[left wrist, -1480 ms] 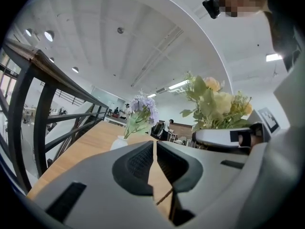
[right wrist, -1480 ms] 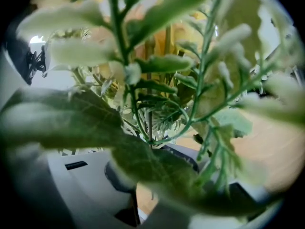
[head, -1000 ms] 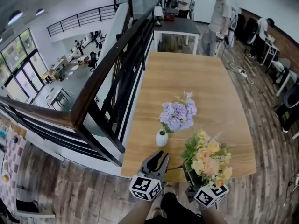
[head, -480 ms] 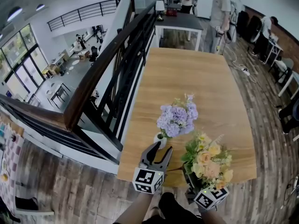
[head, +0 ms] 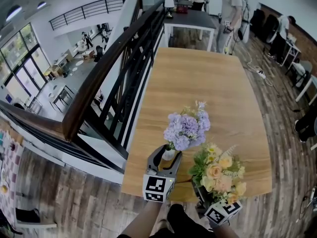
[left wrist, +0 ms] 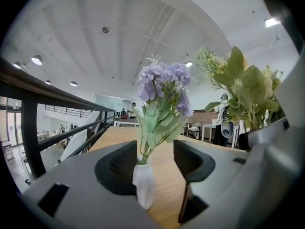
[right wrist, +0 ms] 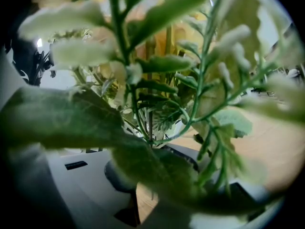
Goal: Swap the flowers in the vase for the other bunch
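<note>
A small white vase (head: 169,155) with purple flowers (head: 187,127) stands near the front edge of the wooden table (head: 208,83). My left gripper (head: 167,153) has just been opening its jaws. They are now open on either side of the vase (left wrist: 144,185), and the pads are not pressing on it. The purple blooms (left wrist: 164,86) rise above the jaws. My right gripper (head: 202,191) is shut on the stems of a yellow and peach bunch (head: 218,174), held upright to the right of the vase. In the right gripper view, leaves and stems (right wrist: 157,109) hide most of the jaws.
A black railing with a wooden handrail (head: 106,78) runs along the table's left side, over a drop to a lower floor. A dark table (head: 190,20) and standing people (head: 230,9) are beyond the far end. Cables (head: 257,76) lie on the floor at the right.
The left gripper has moved forward to the vase and its jaws have spread, so they now flank it. The yellow bunch stays in the right gripper, almost still.
</note>
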A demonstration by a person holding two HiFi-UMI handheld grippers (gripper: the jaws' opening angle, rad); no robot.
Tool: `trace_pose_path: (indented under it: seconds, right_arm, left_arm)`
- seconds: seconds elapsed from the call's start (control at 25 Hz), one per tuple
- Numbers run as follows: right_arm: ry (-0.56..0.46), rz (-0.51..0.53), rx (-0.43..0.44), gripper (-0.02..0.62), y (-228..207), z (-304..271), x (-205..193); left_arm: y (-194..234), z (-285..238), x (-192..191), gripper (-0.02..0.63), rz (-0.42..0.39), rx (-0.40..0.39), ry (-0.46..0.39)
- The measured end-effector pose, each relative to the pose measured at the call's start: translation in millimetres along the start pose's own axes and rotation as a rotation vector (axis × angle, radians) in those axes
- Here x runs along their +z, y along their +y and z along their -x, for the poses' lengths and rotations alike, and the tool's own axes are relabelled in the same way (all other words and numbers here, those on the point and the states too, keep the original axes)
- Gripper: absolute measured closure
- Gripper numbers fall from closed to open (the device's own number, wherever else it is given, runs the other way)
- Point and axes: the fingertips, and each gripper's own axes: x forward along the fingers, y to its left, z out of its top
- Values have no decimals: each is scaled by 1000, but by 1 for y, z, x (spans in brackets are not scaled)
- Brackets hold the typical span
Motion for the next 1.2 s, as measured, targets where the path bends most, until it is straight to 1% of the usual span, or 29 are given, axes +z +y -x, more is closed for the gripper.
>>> trace_pose_path:
  seconds: [0.24, 0.44, 0.6, 0.8, 1.0, 1.2]
  right_arm:
    - [17, 36, 22, 540, 1, -7, 3]
    - [15, 38, 30, 540, 3, -10, 5]
    - [17, 42, 33, 540, 2, -10, 5]
    - [16, 36, 26, 540, 0, -9, 6]
    - [10, 28, 24, 540, -1, -8, 5]
    - [10, 30, 26, 540, 1, -10, 6]
  left_arm:
    - [-2, -15, 2, 349, -54, -22, 33]
    - [0, -22, 1, 348, -82, -21, 54]
    - [-3, -26, 2, 354, -122, -28, 62]
    - [1, -27, 4, 422, -121, -15, 48]
    - [3, -26, 6, 463, -130, -7, 36]
    - [9, -23, 9, 509, -136, 18, 5]
